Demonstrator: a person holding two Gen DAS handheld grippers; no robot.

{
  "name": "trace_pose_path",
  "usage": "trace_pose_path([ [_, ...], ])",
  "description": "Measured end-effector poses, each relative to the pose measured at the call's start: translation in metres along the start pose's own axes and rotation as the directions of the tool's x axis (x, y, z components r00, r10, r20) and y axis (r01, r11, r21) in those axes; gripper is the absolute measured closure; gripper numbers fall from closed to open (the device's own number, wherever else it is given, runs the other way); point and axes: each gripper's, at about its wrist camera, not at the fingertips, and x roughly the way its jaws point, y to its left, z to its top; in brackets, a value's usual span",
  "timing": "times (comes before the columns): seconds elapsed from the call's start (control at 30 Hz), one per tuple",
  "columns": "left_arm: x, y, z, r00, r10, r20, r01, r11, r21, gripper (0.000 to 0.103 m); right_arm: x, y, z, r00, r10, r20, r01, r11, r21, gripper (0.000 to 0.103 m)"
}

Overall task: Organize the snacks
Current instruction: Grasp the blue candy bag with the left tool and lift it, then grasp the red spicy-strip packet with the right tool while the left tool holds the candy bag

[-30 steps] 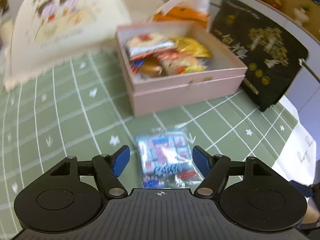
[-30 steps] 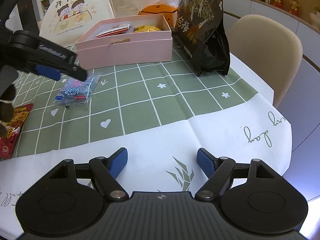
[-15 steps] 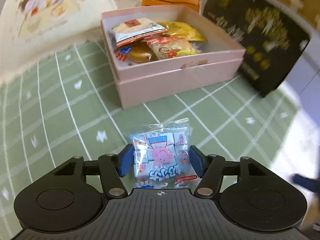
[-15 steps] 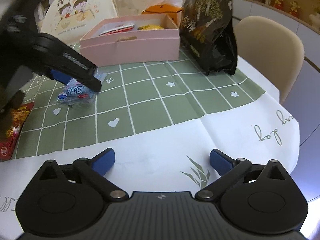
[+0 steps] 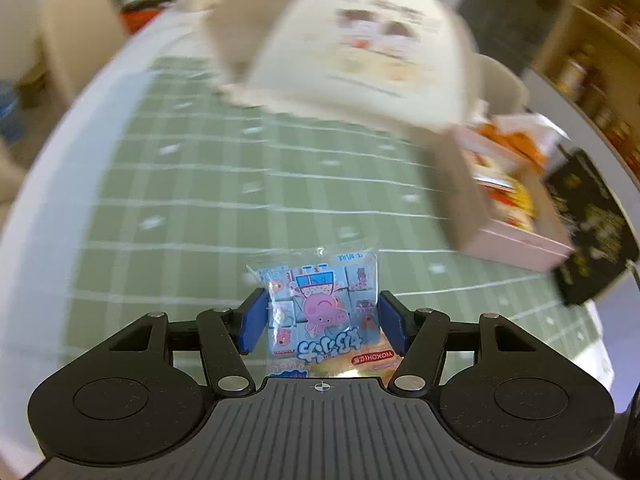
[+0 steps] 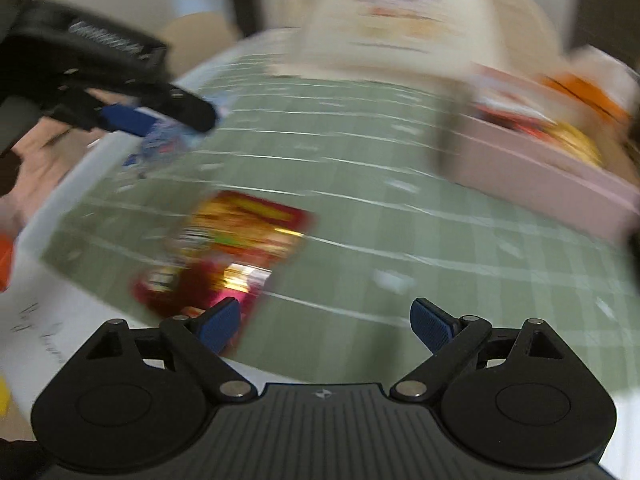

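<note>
My left gripper (image 5: 320, 312) is shut on a pale blue packet of small cartoon-printed sweets (image 5: 320, 280), which hangs clear of the green checked cloth. The right wrist view shows that gripper (image 6: 160, 120) at the upper left with the packet (image 6: 160, 144) in its jaws. My right gripper (image 6: 326, 320) hovers over the cloth, its jaws wide and closing, with nothing between the pads. A red and yellow snack packet (image 6: 228, 248) lies flat just ahead of its left finger (image 6: 220, 320). The pink box (image 5: 520, 236) with several snacks inside stands at the right.
A cream dome cover with a cartoon print (image 5: 360, 52) stands at the back of the table. A black bag (image 5: 592, 224) leans beside the pink box (image 6: 540, 168), and an orange tissue box (image 5: 516, 140) sits behind it. The cloth's white edge (image 6: 48, 320) is near left.
My left gripper closed on the blue packet, lifted it off the cloth and swung left. My right gripper also swung left, so the red packet now lies in front of it.
</note>
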Motion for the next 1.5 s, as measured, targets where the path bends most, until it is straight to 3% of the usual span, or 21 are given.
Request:
trace_pose_path([
  [0.1, -0.003, 0.027, -0.008, 0.999, 0.046, -0.014, -0.046, 0.997, -0.054, 0.038, 0.014, 0.031, 0.006, 0.998, 0.066, -0.022, -0.068, 0.99, -0.125, 0.012],
  [0.23, -0.004, 0.044, -0.025, 0.997, 0.043, -0.062, -0.048, 0.996, -0.08, 0.038, 0.021, 0.035, 0.0, 0.999, -0.035, -0.005, 0.033, 0.969, -0.245, 0.016],
  [0.3, -0.001, 0.046, -0.031, 0.996, 0.029, -0.079, -0.036, 0.995, -0.089, 0.038, 0.017, 0.015, 0.001, 0.993, -0.117, 0.003, 0.115, 0.969, -0.218, 0.016],
  [0.37, 0.002, 0.052, -0.035, 0.996, 0.014, -0.088, -0.024, 0.994, -0.111, 0.038, 0.009, -0.01, 0.002, 0.991, -0.136, 0.008, 0.136, 0.977, -0.166, 0.017],
  [0.5, 0.008, 0.057, -0.041, 0.995, -0.003, -0.102, -0.012, 0.99, -0.144, 0.038, -0.007, -0.034, 0.014, 0.999, -0.034, 0.008, 0.035, 0.999, -0.042, 0.017],
  [0.6, 0.008, 0.061, -0.043, 0.994, 0.016, -0.111, -0.031, 0.99, -0.138, 0.038, 0.004, -0.02, 0.028, 1.0, 0.01, 0.003, -0.01, 1.0, 0.025, 0.017],
  [0.77, -0.004, 0.075, -0.039, 0.995, 0.042, -0.093, -0.056, 0.987, -0.149, 0.038, 0.055, 0.017, 0.049, 0.998, 0.004, -0.067, 0.007, 0.988, 0.155, 0.015],
  [0.8, -0.007, 0.078, -0.039, 0.995, 0.047, -0.087, -0.06, 0.986, -0.154, 0.038, 0.065, 0.023, 0.053, 0.996, -0.027, -0.08, 0.04, 0.984, 0.176, 0.014],
  [0.93, -0.01, 0.087, -0.042, 0.996, 0.036, -0.085, -0.051, 0.981, -0.185, 0.038, 0.084, 0.044, 0.053, 0.991, -0.123, -0.06, 0.128, 0.988, 0.092, 0.004],
  [1.0, -0.009, 0.087, -0.045, 0.996, 0.025, -0.091, -0.042, 0.98, -0.192, 0.038, 0.081, 0.044, 0.049, 0.994, -0.097, -0.053, 0.1, 0.994, 0.05, 0.006],
  [1.1, -0.007, 0.081, -0.048, 0.995, 0.003, -0.099, -0.022, 0.981, -0.192, 0.038, 0.068, 0.037, 0.045, 0.996, -0.057, -0.065, 0.057, 0.998, -0.004, 0.018],
  [1.17, -0.004, 0.072, -0.049, 0.994, -0.021, -0.109, 0.001, 0.984, -0.178, 0.038, 0.054, 0.027, 0.043, 0.997, -0.039, -0.06, 0.038, 0.999, -0.015, 0.043],
  [1.3, 0.005, 0.043, -0.053, 0.987, -0.078, -0.141, 0.061, 0.991, -0.12, 0.038, 0.024, 0.005, 0.034, 0.997, -0.054, -0.054, 0.054, 0.999, -0.008, 0.058],
  [1.5, 0.023, -0.003, -0.055, 0.969, -0.162, -0.189, 0.155, 0.987, -0.048, 0.038, -0.028, -0.06, 0.019, 0.994, -0.104, -0.014, 0.105, 0.978, 0.178, 0.071],
])
